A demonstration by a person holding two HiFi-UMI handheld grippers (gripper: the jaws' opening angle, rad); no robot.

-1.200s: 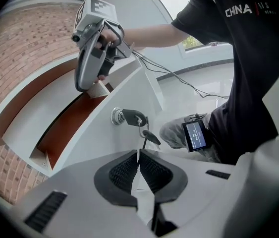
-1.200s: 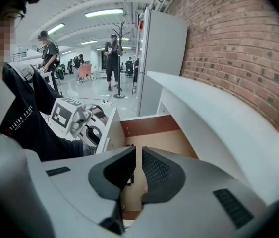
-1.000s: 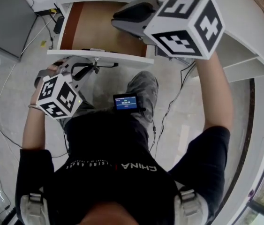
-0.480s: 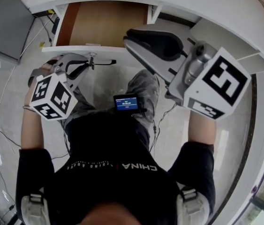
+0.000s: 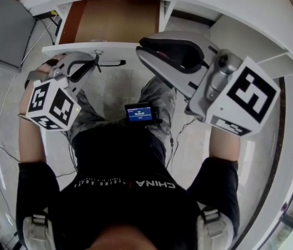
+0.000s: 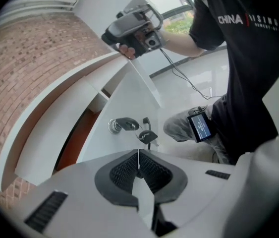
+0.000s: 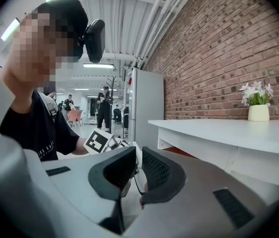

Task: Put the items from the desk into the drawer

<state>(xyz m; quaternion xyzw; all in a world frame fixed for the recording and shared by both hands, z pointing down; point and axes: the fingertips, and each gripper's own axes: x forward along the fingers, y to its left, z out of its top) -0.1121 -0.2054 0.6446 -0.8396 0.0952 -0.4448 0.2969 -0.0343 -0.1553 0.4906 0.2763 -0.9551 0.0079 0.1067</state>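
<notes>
Now, left side first. Left gripper (image 6: pixel 138 155): jaws pressed together, pads touching, nothing between them. It points at the white drawer front (image 6: pixel 134 100) from close by; whether it touches cannot be judged. A lock with key (image 6: pixel 121 125) sits on that front at 12 o'clock from the jaws, with a dark key fob (image 6: pixel 148 135) hanging just beside it.

Head view: the drawer (image 5: pixel 112 20) stands open at 12 o'clock under the edge of the white desk (image 5: pixel 229 4), its brown wooden floor showing. A small lit screen (image 5: pixel 139 113) sits on the person's thigh at frame centre.

Right gripper (image 7: pixel 138 157): at 2 o'clock in the head view, to the right of the drawer. Its jaws are a narrow slit apart and hold nothing.

Right gripper view: a white pot of pale flowers (image 7: pixel 258 108) stands upright on the desk top at 3 o'clock, with a brick wall (image 7: pixel 218 48) behind it. A grey cabinet (image 7: pixel 146 108) stands at 12 o'clock, past the desk end.
</notes>
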